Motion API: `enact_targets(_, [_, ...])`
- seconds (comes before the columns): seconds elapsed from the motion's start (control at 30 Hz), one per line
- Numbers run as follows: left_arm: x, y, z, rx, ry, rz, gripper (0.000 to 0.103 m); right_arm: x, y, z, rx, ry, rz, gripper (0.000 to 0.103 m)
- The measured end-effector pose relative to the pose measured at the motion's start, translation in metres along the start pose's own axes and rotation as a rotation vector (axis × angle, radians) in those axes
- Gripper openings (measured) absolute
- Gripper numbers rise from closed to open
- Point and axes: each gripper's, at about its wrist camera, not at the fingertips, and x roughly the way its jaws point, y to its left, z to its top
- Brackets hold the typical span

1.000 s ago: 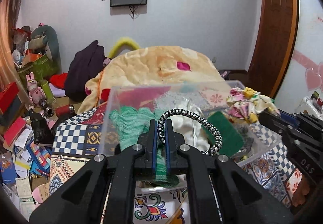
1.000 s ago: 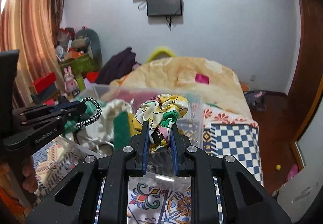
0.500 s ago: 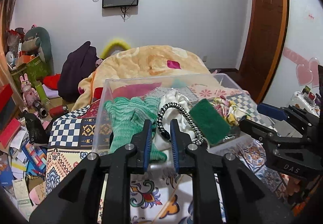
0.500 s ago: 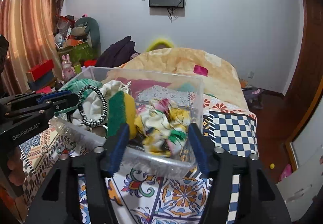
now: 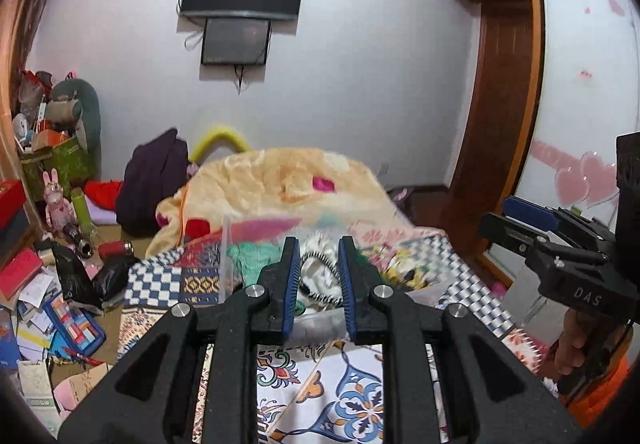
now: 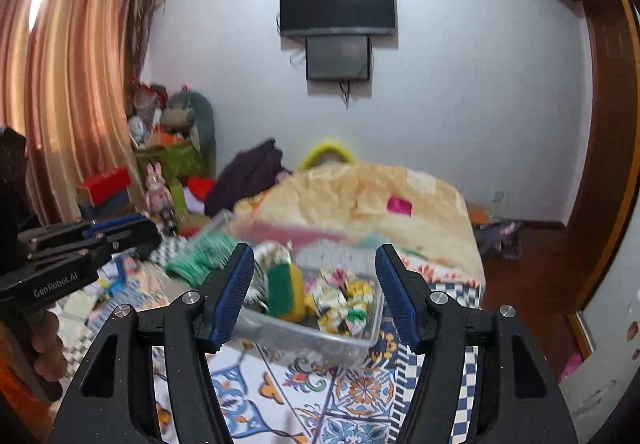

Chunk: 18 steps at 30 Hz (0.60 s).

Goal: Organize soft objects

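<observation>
A clear plastic bin (image 6: pixel 352 344) sits on the patterned bedspread and holds soft items: a green knit cloth (image 6: pixel 200 252), a green-and-yellow sponge (image 6: pixel 286 290), a floral scrunchie (image 6: pixel 340 296) and a black-and-white hair tie (image 5: pixel 316 260). My right gripper (image 6: pixel 314 292) is wide open and empty, drawn back in front of the bin. My left gripper (image 5: pixel 318 282) is open and empty, in front of the bin (image 5: pixel 226 264). The right gripper also shows at the right of the left wrist view (image 5: pixel 532 220).
A peach blanket (image 6: pixel 372 192) lies heaped behind the bin. Toys, boxes and papers clutter the floor at left (image 5: pixel 48 284). A TV (image 6: pixel 338 4) hangs on the far wall. A wooden wardrobe (image 5: pixel 500 124) stands at right.
Both grippers let go: the hair tie and the floral scrunchie dropped into the bin. Both grippers then opened wider and pulled back and up from the bin.
</observation>
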Motion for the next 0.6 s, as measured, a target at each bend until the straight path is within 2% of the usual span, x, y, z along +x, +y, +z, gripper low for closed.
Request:
enact_targets(0.03, [-0.007,-0.001,0.003,0.003,-0.017,0.002,0.024,-0.008,0.002,0.004,-0.002,-0.022,0.004,0.061])
enact_targets(0.1, [-0.022,-0.004,0.008,0.007,-0.050,0.002,0.039,-0.018,0.006,0.009,-0.007,-0.056,0.007,0.071])
enact_targets(0.17, [-0.035,-0.006,0.012,0.006,-0.082,0.001,0.060,-0.028,0.010,0.014,-0.012,-0.095,0.005,0.077])
enact_targets(0.27, [-0.054,-0.010,0.017,0.017,-0.123,0.008,0.070,-0.036,0.016,0.019,-0.016,-0.127,0.012,0.085])
enact_targets(0.4, [-0.069,-0.017,0.020,0.044,-0.167,0.029,0.078,-0.045,0.021,0.023,-0.012,-0.152,0.028,0.087])
enact_targets(0.5, [-0.080,-0.020,0.021,0.053,-0.192,0.031,0.092,-0.050,0.025,0.024,-0.015,-0.172,0.028,0.101])
enact_targets(0.6, [-0.088,-0.022,0.021,0.060,-0.217,0.045,0.100,-0.056,0.029,0.025,-0.022,-0.198,0.023,0.103])
